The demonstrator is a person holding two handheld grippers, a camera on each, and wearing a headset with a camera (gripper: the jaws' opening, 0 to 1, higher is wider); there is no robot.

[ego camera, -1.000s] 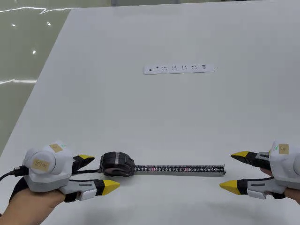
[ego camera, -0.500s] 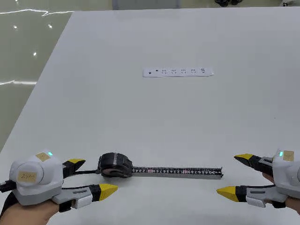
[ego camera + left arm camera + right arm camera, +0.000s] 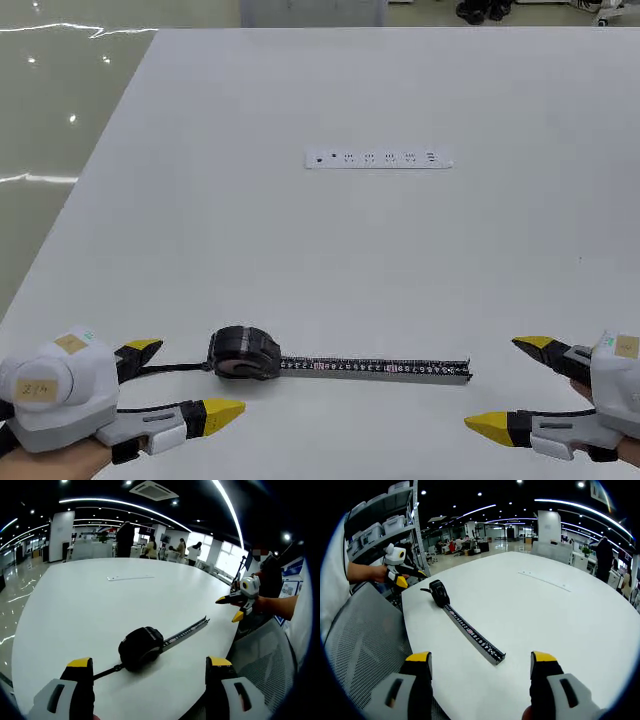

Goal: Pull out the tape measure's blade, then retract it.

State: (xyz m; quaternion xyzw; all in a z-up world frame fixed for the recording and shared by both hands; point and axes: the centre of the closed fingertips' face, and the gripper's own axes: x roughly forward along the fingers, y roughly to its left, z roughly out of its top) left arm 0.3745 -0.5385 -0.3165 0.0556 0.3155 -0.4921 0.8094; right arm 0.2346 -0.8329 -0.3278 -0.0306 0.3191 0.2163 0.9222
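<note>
A black tape measure (image 3: 244, 352) lies on the white table near the front edge, its blade (image 3: 375, 368) pulled out to the right and lying flat. My left gripper (image 3: 185, 382) stands open just left of the case, a short gap away; the case (image 3: 141, 647) sits ahead of its yellow-tipped jaws, with a black strap trailing toward them. My right gripper (image 3: 520, 385) is open to the right of the blade's end hook (image 3: 499, 657), apart from it. Both grippers hold nothing.
A white power strip (image 3: 379, 159) lies mid-table, well beyond the tape. The table's left edge (image 3: 70, 208) drops to a glossy floor. A grey mesh chair (image 3: 360, 645) stands by the front edge. People and desks fill the office behind.
Both grippers have drawn back toward me and lower in the head view. The tape measure and its extended blade lie as before; the head camera has tilted slightly.
</note>
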